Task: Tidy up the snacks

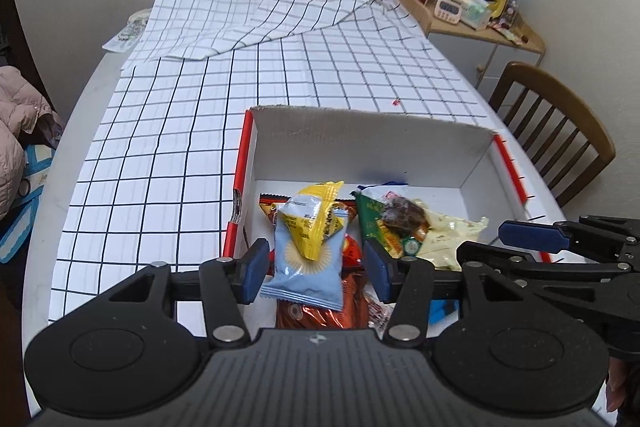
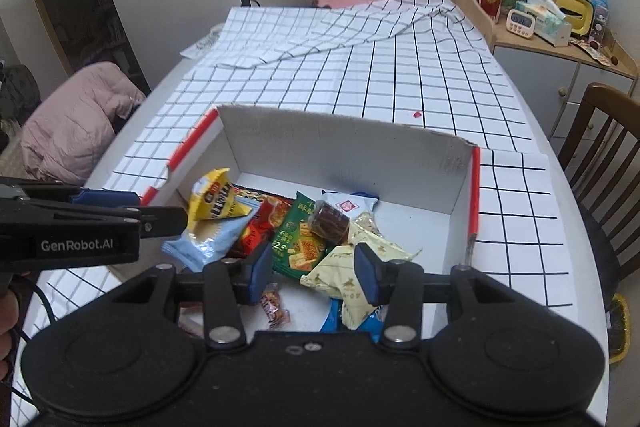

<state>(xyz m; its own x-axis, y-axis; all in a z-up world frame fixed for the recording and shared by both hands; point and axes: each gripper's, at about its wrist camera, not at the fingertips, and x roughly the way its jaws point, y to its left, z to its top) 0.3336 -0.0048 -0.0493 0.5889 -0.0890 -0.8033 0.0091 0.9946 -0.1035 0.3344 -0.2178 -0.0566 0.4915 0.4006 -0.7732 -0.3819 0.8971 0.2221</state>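
Our left tongs (image 1: 316,267) stand partly apart above the light blue packet (image 1: 306,263), pads clear of it. Our right tongs (image 2: 310,273) gape narrowly, holding nothing, over the green packet (image 2: 300,243). All snacks lie in the white box (image 2: 344,143) near us on the tabletop (image 1: 168,147).
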